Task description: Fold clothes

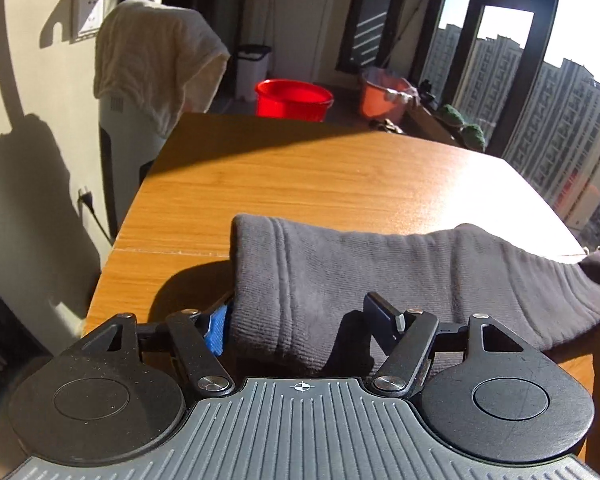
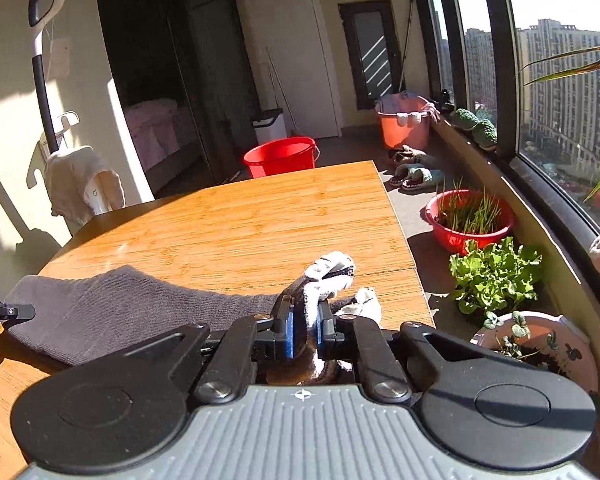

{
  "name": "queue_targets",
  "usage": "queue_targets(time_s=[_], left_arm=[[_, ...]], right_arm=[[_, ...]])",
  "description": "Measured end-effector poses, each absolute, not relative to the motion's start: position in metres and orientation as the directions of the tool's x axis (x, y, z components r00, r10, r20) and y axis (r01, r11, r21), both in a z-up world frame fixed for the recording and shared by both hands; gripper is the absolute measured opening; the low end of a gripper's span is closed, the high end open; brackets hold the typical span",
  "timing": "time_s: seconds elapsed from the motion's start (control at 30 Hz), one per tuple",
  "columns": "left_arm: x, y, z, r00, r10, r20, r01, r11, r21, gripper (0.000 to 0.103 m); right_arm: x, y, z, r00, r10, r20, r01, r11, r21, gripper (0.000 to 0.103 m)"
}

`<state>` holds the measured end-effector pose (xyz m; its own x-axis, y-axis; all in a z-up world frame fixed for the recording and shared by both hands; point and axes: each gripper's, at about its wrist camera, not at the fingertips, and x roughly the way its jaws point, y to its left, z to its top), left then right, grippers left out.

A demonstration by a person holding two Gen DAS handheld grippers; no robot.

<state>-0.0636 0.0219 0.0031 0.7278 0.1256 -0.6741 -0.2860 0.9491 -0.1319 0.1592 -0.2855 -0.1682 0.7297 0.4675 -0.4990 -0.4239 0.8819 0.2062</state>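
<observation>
A sock lies across the near end of the tabletop. The left hand-held gripper straddles its left end, one finger on each side of it. The right hand-held gripper pinches the sock's right end, near the tabletop's right edge. On the floor beyond the far edge stands a bucket, a tub farther right. Planters sit right of the tabletop.

The garment is charcoal grey with ribbed bands, on a honey-brown, wood-grained counter. Beyond the counter's far edge stands a bright red bucket. Each black claw carries blue pads.
</observation>
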Motion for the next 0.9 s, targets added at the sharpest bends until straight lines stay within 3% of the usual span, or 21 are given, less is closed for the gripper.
queue_targets(time_s=[0.13,0.27,0.37,0.43,0.47,0.6,0.73,0.9], left_arm=[[-0.070,0.023,0.002,0.723,0.148,-0.675,-0.300,0.947,-0.115,0.074],[-0.081,0.011,0.025,0.763,0.174,-0.623,-0.282,0.956,-0.079,0.074],[-0.085,-0.004,0.048,0.818,0.099,-0.567,-0.206,0.970,-0.129,0.082],[-0.078,-0.020,0.053,0.837,0.003,-0.547,-0.126,0.974,-0.188,0.090],[-0.072,-0.029,0.050,0.834,-0.049,-0.549,-0.086,0.972,-0.218,0.093],[-0.045,-0.058,0.016,0.767,-0.151,-0.624,-0.035,0.961,-0.274,0.091],[-0.037,-0.050,-0.001,0.760,-0.137,-0.635,-0.059,0.959,-0.278,0.091],[-0.026,-0.013,-0.002,0.772,-0.061,-0.632,-0.141,0.954,-0.264,0.091]], right_arm=[[0.157,-0.298,-0.151,0.745,0.452,-0.491,-0.422,0.889,0.178,0.011],[0.157,-0.311,-0.179,0.731,0.302,-0.612,-0.310,0.946,0.096,0.011],[0.152,-0.325,-0.186,0.744,0.243,-0.622,-0.234,0.967,0.099,0.024],[0.151,-0.336,-0.184,0.734,0.294,-0.613,-0.215,0.956,0.202,0.046],[0.151,-0.340,-0.186,0.722,0.333,-0.607,-0.212,0.941,0.264,0.047],[0.156,-0.341,-0.207,0.674,0.415,-0.611,-0.188,0.896,0.401,0.044],[0.165,-0.327,-0.213,0.682,0.417,-0.601,-0.213,0.899,0.382,0.035],[0.196,-0.292,-0.218,0.663,0.466,-0.585,-0.283,0.880,0.380,0.034]])
